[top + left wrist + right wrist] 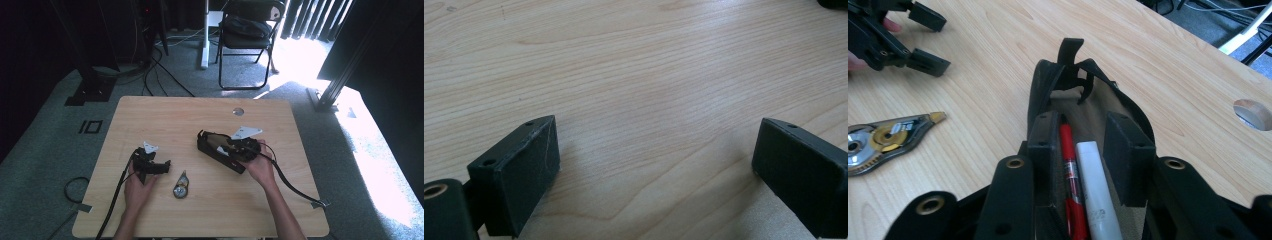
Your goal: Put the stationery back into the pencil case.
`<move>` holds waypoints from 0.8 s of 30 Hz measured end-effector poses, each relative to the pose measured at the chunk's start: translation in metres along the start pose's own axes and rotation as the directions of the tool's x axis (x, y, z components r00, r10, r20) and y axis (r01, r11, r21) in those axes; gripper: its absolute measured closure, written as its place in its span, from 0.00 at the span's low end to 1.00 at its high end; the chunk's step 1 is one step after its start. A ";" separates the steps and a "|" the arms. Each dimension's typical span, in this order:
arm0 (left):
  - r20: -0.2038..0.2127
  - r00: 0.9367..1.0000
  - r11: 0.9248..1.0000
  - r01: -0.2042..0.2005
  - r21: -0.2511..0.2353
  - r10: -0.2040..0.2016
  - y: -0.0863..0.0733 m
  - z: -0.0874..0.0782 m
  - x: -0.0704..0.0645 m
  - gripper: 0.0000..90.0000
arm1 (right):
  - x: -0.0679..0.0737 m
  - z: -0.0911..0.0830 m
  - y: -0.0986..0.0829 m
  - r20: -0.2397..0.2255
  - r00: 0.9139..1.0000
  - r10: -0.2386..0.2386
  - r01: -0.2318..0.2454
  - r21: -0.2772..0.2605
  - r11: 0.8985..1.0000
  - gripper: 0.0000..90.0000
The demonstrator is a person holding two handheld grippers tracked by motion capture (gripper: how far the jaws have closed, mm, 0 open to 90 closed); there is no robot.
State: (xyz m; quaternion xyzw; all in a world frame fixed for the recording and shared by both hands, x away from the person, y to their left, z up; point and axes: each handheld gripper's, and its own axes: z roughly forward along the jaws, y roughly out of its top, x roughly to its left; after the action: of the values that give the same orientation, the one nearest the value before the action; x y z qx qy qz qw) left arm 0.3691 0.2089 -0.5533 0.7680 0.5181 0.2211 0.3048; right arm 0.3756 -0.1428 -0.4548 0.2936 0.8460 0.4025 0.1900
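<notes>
— Where is the black fabric pencil case [220,150] lying?

— On the light wooden desk [200,112], right of centre, lying slantwise with its top open. In the right gripper view a red pen [1070,175] and a white marker-like stick [1095,185] lie side by side inside the pencil case [1083,95].

— And the right claw [1088,142] relative to it?

— It sits at the case's near end, reaching into the opening. One jaw lies against the left wall of the case, the other stands inside near the right wall, and the pen and the white stick run between them. The jaws are partly spread; neither presses on the pen or the stick. In the high view the right claw [239,148] covers the case's right end, with the person's right hand [261,167] behind it.

— The left claw [150,162]?

— Well apart from the case, at the desk's left, held by the left hand [137,187]. Its jaws are spread wide over bare wood, with nothing between them.

— Anything else nearby?

— A clear correction-tape dispenser with a gold wheel [181,186] lies on the desk between the two hands, nearer the person.
</notes>
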 end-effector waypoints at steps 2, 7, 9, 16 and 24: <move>-0.001 1.000 1.000 0.003 -0.001 -0.003 0.000 0.000 0.000 0.06 | 0.003 -0.002 0.000 -0.004 1.000 -0.008 0.008 -0.004 1.000 0.70; -0.001 1.000 1.000 0.003 -0.002 -0.003 0.000 0.000 0.000 0.06 | 0.009 -0.005 -0.002 -0.007 1.000 -0.014 0.014 -0.007 1.000 0.68; -0.001 1.000 1.000 0.003 -0.001 -0.003 0.000 0.000 0.000 0.06 | 0.012 -0.007 -0.002 -0.010 1.000 -0.022 0.022 -0.007 1.000 0.67; 0.000 1.000 1.000 0.001 -0.004 -0.001 -0.001 -0.001 -0.001 0.07 | 0.020 -0.010 -0.004 -0.008 0.999 -0.036 0.036 -0.007 0.999 0.66; 0.003 1.000 1.000 -0.001 0.013 0.001 -0.004 -0.015 -0.009 0.39 | 0.027 -0.014 -0.007 -0.013 0.998 -0.058 0.057 -0.004 0.998 0.64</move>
State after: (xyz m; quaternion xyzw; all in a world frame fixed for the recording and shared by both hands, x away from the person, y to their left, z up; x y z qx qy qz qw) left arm 0.3539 0.2052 -0.5457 0.7706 0.5186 0.2170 0.3004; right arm 0.3455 -0.1366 -0.4540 0.2662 0.8546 0.4002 0.1965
